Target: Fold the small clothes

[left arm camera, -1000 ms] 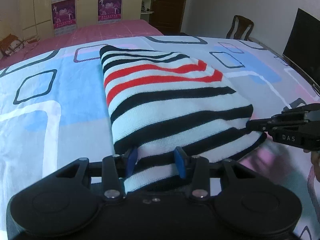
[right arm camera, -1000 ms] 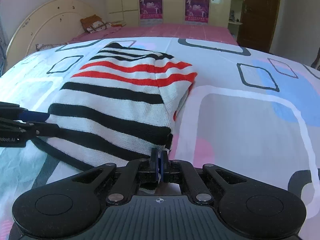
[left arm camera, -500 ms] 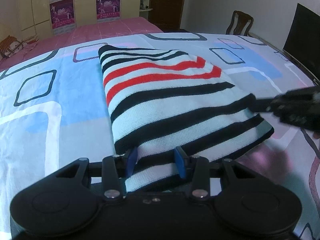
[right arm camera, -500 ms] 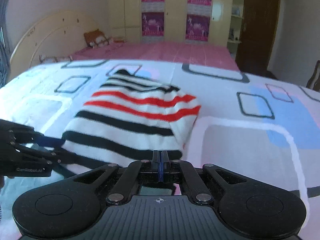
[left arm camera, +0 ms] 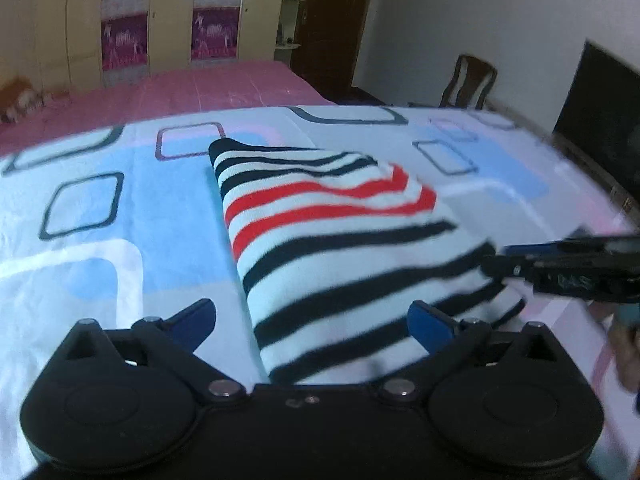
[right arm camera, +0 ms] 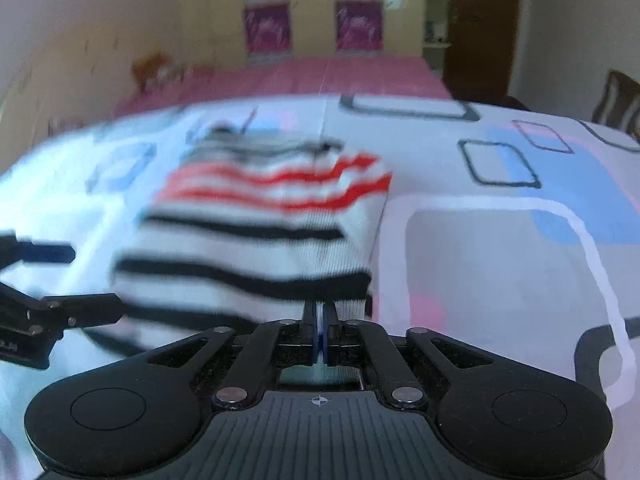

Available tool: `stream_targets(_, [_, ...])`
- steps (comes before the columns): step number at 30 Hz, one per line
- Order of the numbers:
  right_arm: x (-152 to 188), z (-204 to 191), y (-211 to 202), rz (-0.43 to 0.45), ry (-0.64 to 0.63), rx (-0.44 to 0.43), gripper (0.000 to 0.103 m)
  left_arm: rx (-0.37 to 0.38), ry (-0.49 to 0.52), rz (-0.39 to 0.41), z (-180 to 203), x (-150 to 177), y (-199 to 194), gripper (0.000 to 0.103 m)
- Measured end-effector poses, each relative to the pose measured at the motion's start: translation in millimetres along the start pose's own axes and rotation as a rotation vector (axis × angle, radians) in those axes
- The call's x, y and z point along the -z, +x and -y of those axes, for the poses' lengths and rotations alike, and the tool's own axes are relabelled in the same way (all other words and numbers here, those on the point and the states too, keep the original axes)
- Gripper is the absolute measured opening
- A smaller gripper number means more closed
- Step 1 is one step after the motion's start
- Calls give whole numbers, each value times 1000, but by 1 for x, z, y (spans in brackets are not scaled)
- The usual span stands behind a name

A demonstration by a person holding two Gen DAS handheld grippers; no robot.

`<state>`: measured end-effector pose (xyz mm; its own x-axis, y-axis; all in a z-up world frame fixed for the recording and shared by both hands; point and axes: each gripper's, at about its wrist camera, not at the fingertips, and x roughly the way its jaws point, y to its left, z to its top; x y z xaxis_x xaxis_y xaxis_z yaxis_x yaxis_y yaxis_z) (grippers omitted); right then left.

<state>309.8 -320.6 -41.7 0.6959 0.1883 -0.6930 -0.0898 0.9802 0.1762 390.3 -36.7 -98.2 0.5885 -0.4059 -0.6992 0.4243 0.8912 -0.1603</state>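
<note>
Left gripper (left arm camera: 312, 322) fingers now sprung wide apart, letting go of the folded striped sweater (left arm camera: 344, 256) lying on the bed (left arm camera: 80, 264) between them, right gripper (right arm camera: 320, 314) still clamped on its near corner: fold likely done, release next.

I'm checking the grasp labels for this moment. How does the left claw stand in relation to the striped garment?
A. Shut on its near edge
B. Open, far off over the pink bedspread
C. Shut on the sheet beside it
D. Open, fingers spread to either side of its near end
D: the left claw has its blue fingertips spread wide on either side of the near end of the striped garment, pinching nothing.
</note>
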Motion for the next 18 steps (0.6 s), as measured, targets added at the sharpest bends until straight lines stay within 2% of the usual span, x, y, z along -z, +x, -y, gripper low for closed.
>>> stream_targets(1, [-4, 4, -5, 33, 20, -9, 73, 8, -21, 3, -4, -3, 1, 98])
stream_targets(2, [-8, 7, -7, 44, 26, -22, 71, 17, -39, 5, -8, -9, 4, 97])
stream_targets(4, [-20, 10, -5, 50, 27, -22, 53, 23, -56, -9, -13, -17, 14, 90])
stream_targets(5, [-26, 11, -1, 45, 26, -27, 39, 26, -61, -19, -15, -22, 21, 88])
stream_targets(6, [-32, 14, 5, 39, 30, -35, 35, 28, -68, -34, -18, -27, 30, 87])
stream_targets(8, [-43, 22, 20, 22, 49, -40, 35, 29, -91, -65, -23, -35, 46, 86])
stream_targets(11, [-51, 32, 46, -22, 73, -97, 34, 39, -101, -108, -29, -38, 65, 86])
stream_targets(12, [-49, 34, 55, -44, 54, -91, 19, 33, -97, -125, -29, -36, 70, 88])
stream_targets(13, [-47, 38, 69, -90, 41, -52, 17, 42, -104, -137, -32, -35, 73, 89])
stream_targets(15, [-45, 53, 75, -107, 96, -82, 17, 52, -127, -149, -36, -35, 75, 91])
stream_targets(17, [-51, 64, 63, -84, 143, -106, 18, 43, -113, -139, -36, -37, 71, 92])
stream_targets(18, [-53, 72, 58, -66, 183, -129, 33, 43, -111, -135, -36, -38, 71, 94])
